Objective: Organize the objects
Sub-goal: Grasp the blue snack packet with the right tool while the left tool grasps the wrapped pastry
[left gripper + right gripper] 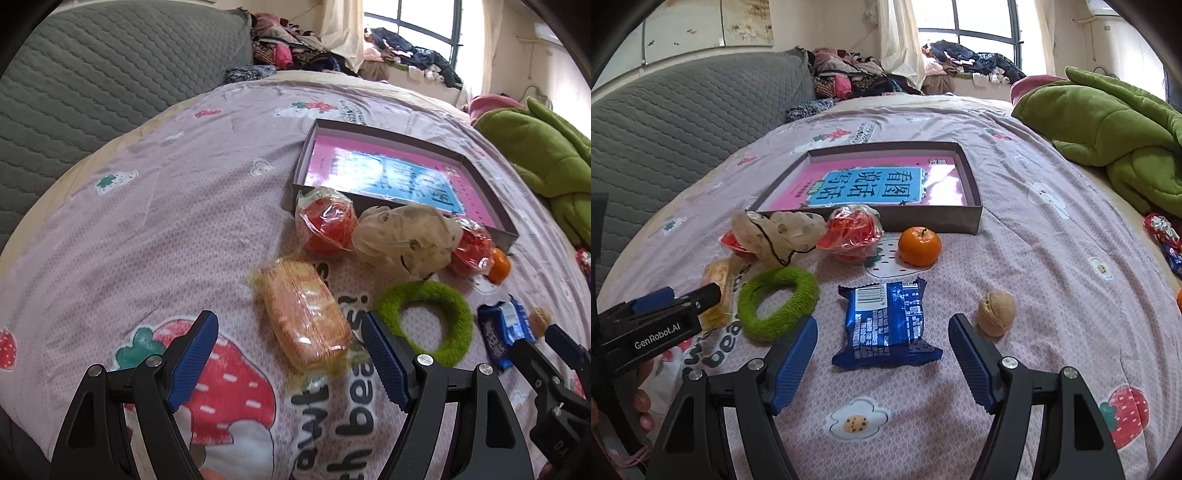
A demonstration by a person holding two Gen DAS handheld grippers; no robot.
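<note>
I see a bed [1015, 236] with a pink sheet full of strawberry pictures, and my things are spread on it. The big landmark is the flat box [886, 184] with a pink and blue book inside. Just in front of the box lie two red snack bags [851, 230], a crumpled pale bag [779, 232] between them, and a small orange [919, 246] at the box's right corner. Nearer to me than the box sit a wrapped cake [306, 321], a fuzzy green ring [777, 302], a blue snack packet [886, 321] and a walnut [996, 312]. My left gripper [286, 358] has its jaws wide, with the near end of the cake between them, not touching that I can see. My right gripper [882, 363] has its jaws wide too, and the blue snack packet lies between them. A green blanket [1115, 147] is heaped far right of the box.
</note>
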